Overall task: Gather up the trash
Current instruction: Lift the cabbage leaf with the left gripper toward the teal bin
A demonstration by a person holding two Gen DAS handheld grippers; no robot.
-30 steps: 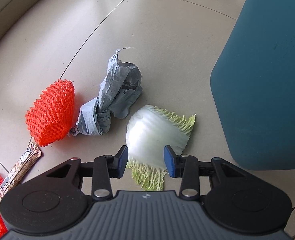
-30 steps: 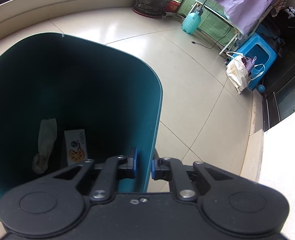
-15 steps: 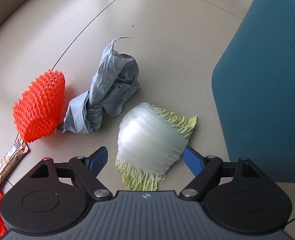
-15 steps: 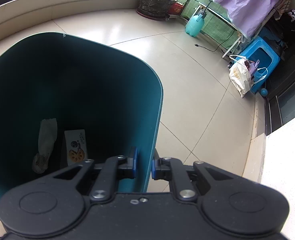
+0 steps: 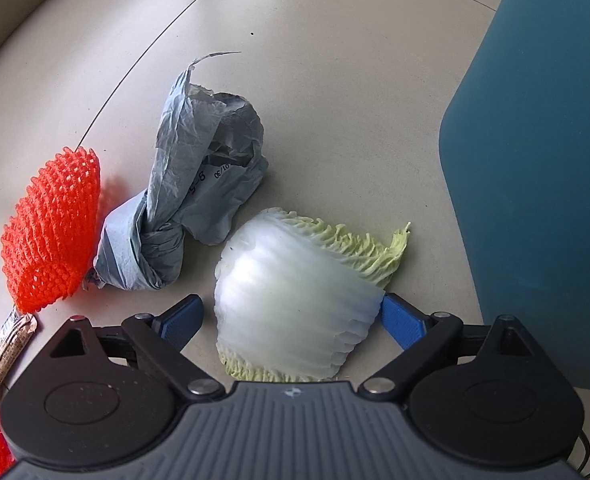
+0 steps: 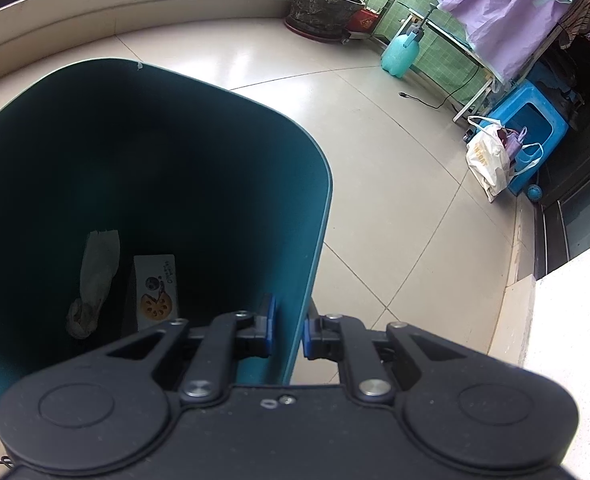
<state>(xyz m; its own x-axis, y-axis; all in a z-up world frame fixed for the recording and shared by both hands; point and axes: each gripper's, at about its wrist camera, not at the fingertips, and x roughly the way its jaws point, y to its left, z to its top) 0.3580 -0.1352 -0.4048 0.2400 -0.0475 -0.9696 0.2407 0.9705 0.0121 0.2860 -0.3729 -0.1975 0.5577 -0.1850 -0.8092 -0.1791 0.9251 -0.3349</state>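
I am looking down along the left gripper (image 5: 293,320) at a napa cabbage leaf (image 5: 295,300) lying on the tiled floor (image 5: 335,80) in the lower centre of the frame. Its fingers (image 5: 181,322) have just been opening and are now standing wide, one on each side of the leaf; whether the right-hand finger is touching the leaf's edge I cannot tell. Just left of the leaf a crumpled grey plastic bag (image 5: 199,184) is lying, and left of that an orange foam fruit net (image 5: 51,232), with a snack wrapper (image 5: 3,354) at the left edge. I am keeping the right gripper (image 6: 289,330) nearly closed, its fingers pinching the rim of the teal trash bin (image 6: 155,160). Inside the bin a crumpled tissue (image 6: 93,280) and a small printed packet (image 6: 157,292) are lying at the bottom.
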